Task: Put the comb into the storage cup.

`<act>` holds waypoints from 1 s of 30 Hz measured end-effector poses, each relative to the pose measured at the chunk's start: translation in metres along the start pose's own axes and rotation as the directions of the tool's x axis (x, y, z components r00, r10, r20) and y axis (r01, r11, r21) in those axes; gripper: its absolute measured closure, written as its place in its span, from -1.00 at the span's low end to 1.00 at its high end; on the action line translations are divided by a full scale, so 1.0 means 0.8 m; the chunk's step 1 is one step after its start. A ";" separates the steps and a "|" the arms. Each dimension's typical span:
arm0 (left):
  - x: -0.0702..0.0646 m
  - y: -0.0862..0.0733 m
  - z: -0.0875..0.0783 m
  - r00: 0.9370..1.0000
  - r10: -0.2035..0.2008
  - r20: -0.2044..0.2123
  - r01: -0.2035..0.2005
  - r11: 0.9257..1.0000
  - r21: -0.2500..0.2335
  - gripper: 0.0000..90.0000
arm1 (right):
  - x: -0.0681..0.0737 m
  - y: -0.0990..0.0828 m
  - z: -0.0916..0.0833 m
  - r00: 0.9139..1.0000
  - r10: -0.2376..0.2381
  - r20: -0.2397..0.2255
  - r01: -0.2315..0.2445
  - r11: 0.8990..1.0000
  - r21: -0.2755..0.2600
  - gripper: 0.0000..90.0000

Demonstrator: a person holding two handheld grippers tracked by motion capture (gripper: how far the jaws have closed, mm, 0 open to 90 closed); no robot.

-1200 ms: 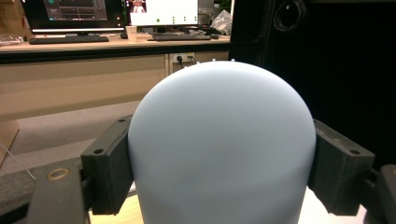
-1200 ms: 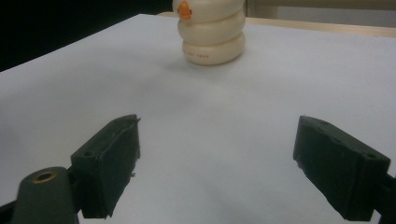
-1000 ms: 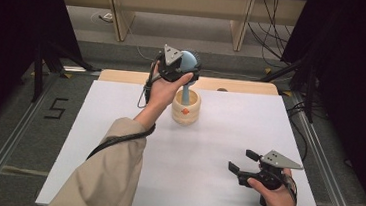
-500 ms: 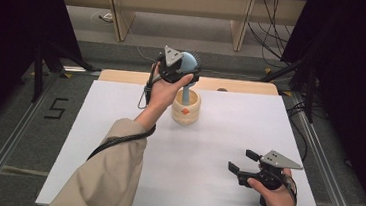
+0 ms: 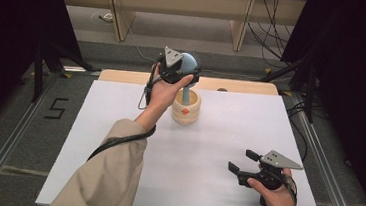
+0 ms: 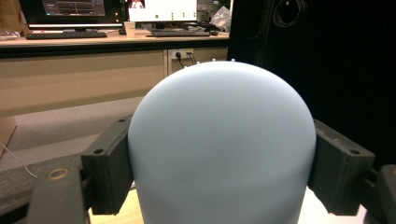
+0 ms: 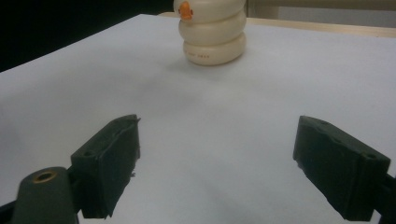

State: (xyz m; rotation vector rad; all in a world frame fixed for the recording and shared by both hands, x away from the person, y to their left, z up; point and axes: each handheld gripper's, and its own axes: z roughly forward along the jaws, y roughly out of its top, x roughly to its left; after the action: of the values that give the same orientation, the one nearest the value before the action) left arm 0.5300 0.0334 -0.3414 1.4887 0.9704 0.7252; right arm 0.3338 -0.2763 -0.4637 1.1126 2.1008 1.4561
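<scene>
Left gripper (image 5: 187, 72): jaws clamp the pale blue brush (image 6: 219, 144) by its head — handle down in the cream holder (image 5: 186, 107).
Right gripper (image 5: 242, 161): jaws wide, empty — low over the table (image 5: 118, 127).

Place: it was a lab with a recording rig
Table (image 5: 118, 127): white, ringed by black curtains (image 5: 5, 42)
Background: monitors (image 6: 70, 11), keyboards (image 6: 58, 34), loose cables (image 5: 273, 20) on the floor
</scene>
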 end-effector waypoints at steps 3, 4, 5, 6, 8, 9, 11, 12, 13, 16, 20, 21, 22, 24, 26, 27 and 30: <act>0.000 -0.001 0.000 1.000 0.002 -0.001 -0.002 1.000 0.002 -0.57 | 0.000 0.000 0.000 1.000 -0.001 0.000 0.001 1.000 0.000 -0.65; 0.000 -0.002 0.000 1.000 0.001 0.000 -0.001 1.000 0.003 -0.57 | 0.000 0.000 0.000 1.000 -0.002 0.001 0.002 1.000 0.000 -0.65; 0.000 -0.002 0.001 1.000 0.001 0.000 -0.001 1.000 0.004 -0.57 | 0.000 0.000 0.000 1.000 -0.001 0.001 0.001 1.000 0.000 -0.65; 0.000 -0.003 0.001 1.000 0.002 -0.001 -0.002 1.000 0.005 -0.57 | 0.000 0.000 0.000 1.000 -0.002 0.000 0.002 1.000 0.000 -0.65; 0.000 -0.004 0.001 1.000 0.001 0.000 -0.001 1.000 0.006 -0.57 | 0.000 0.000 0.000 1.000 -0.002 0.000 0.002 1.000 -0.001 -0.65; 0.000 -0.004 0.001 1.000 0.001 0.000 -0.001 1.000 0.006 -0.57 | 0.000 0.000 0.000 1.000 -0.002 0.000 0.002 1.000 -0.001 -0.65; -0.001 -0.005 0.001 1.000 0.002 0.001 -0.002 1.000 0.007 -0.57 | 0.000 0.000 0.000 1.000 -0.002 0.000 0.002 1.000 -0.001 -0.65; -0.001 -0.005 0.001 1.000 0.003 0.001 -0.003 1.000 0.008 -0.57 | 0.000 0.000 0.000 1.000 -0.003 0.000 0.003 1.000 -0.001 -0.65; -0.001 -0.005 0.002 1.000 0.004 0.000 -0.004 1.000 0.008 -0.57 | 0.000 0.000 0.000 1.000 -0.003 0.000 0.003 1.000 -0.001 -0.65; -0.001 -0.006 0.002 1.000 0.001 0.001 -0.001 1.000 0.007 -0.57 | 0.000 0.000 0.000 1.000 -0.002 0.000 0.002 1.000 -0.001 -0.65; -0.001 -0.007 0.002 1.000 0.001 0.002 -0.001 1.000 0.010 -0.57 | 0.000 0.000 0.000 1.000 -0.003 0.000 0.003 1.000 -0.001 -0.66; -0.001 -0.008 0.002 1.000 0.001 0.002 -0.001 1.000 0.011 -0.57 | 0.000 0.000 0.000 1.000 -0.003 -0.001 0.003 1.000 -0.002 -0.65; -0.001 -0.008 0.002 1.000 0.001 0.002 -0.001 1.000 0.012 -0.57 | 0.000 0.000 0.000 1.000 -0.003 -0.001 0.003 1.000 -0.002 -0.65; -0.001 -0.009 0.003 1.000 0.003 0.003 -0.003 1.000 0.014 -0.57 | 0.000 0.000 0.000 1.000 -0.002 0.000 0.002 1.000 -0.002 -0.65; -0.002 -0.010 0.003 1.000 0.001 0.002 -0.001 1.000 0.015 -0.57 | 0.000 0.000 0.000 1.000 -0.002 0.000 0.002 1.000 -0.002 -0.65; -0.001 -0.010 0.003 1.000 0.000 0.002 0.000 1.000 0.014 -0.57 | 0.000 0.000 0.000 1.000 -0.001 0.000 0.001 1.000 -0.002 -0.65; -0.002 -0.010 0.003 1.000 0.002 0.003 -0.002 1.000 0.014 -0.57 | 0.000 0.000 0.000 1.000 -0.002 0.000 0.002 1.000 -0.001 -0.65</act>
State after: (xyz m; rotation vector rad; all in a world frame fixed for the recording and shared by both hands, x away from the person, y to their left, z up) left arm 0.5302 0.0311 -0.3496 1.5026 0.9738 0.7190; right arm 0.3340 -0.2762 -0.4639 1.1097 2.1005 1.4567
